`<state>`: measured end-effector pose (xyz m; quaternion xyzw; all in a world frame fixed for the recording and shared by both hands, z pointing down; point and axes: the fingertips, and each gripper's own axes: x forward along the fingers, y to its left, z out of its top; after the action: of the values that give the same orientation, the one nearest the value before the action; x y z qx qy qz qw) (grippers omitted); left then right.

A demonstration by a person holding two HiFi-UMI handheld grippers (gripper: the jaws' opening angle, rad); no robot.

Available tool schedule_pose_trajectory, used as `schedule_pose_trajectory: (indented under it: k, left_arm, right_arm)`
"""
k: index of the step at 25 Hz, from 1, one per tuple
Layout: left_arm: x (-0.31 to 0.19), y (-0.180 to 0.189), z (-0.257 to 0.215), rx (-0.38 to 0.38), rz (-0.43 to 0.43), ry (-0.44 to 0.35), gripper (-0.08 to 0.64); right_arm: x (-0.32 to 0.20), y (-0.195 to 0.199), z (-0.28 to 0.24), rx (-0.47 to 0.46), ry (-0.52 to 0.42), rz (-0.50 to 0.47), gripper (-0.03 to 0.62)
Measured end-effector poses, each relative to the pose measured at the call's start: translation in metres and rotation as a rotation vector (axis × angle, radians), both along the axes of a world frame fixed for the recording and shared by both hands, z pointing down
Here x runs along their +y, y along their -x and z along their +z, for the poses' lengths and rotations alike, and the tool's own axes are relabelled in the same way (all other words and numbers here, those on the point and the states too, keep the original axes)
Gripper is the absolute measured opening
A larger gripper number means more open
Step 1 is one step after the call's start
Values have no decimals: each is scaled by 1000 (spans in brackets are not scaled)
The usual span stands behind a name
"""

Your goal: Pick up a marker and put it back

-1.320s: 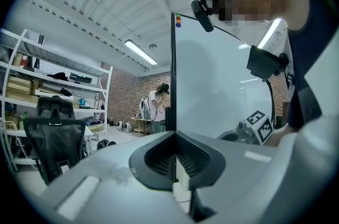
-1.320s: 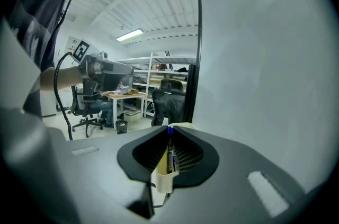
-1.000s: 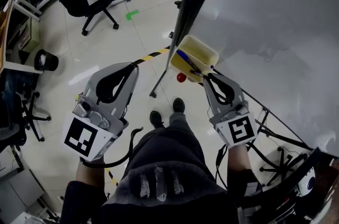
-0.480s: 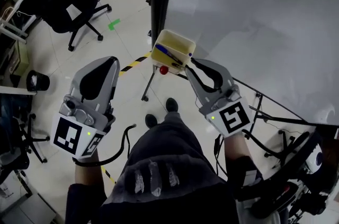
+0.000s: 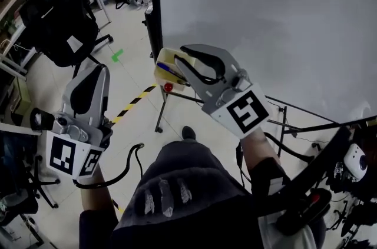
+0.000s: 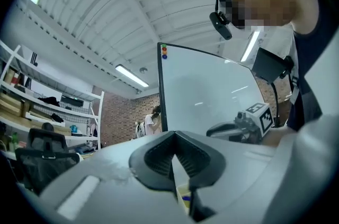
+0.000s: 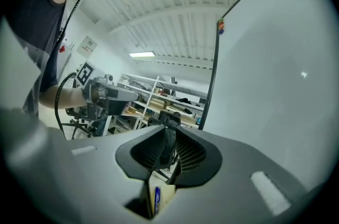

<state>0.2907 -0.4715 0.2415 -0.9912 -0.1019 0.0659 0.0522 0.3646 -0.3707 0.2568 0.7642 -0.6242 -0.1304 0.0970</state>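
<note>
A blue marker [image 5: 167,69] lies in the yellow tray [image 5: 166,57] fixed to the whiteboard's stand. My right gripper [image 5: 179,61] hovers just above the tray, its body raised toward the camera. Its jaws stand a little apart with nothing between them. In the right gripper view the marker [image 7: 157,200] and the tray [image 7: 168,192] show through the gap of the right gripper [image 7: 165,143]. My left gripper [image 5: 100,69] hangs off to the left over the floor, shut and empty. The left gripper [image 6: 174,138] points at the whiteboard, and a corner of the tray [image 6: 183,190] shows below it.
The whiteboard [image 5: 265,18] fills the right side, its black post [image 5: 154,6] beside the tray. A red round knob [image 5: 168,87] sits under the tray. A black office chair [image 5: 59,30] and striped floor tape [image 5: 132,102] are on the left. The stand's legs [image 5: 294,124] spread below.
My right gripper has lifted from the tray's near edge toward the camera and now hangs over the tray. The marker stays in the tray. My left gripper has drifted left and lower.
</note>
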Motion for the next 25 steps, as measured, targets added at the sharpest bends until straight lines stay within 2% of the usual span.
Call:
schedule_pose_trajectory:
  k: [3,5,9,13,18,23,25]
  left_arm:
    - [-3,10,-15,30,-16,-18,6]
    - [6,23,-21,47,-28,-21,6]
    - [38,51,-22,61,-44,-13,6]
    - [29,53,-15,36,-52,7,6]
    - [33,54,-4,-20,-81,30,6]
    - [32,57,-5,-13,-94,14,6]
    - [58,61,-9,-3,-108,7,6]
  right_arm:
    - [-4,8,-20,-1,-36,-35,59]
    - [4,20,-28,-1,-49,-65,2]
    - [34,41,-27,15,-41,-77,1]
    - [27,42,-23,-10,-28,-82,2]
    - [35,44,-26,-54,-54,-128,1]
    - [38,45,-29,-46,-99,-128,2]
    - [66,46,-30,-48,-107,-131,1]
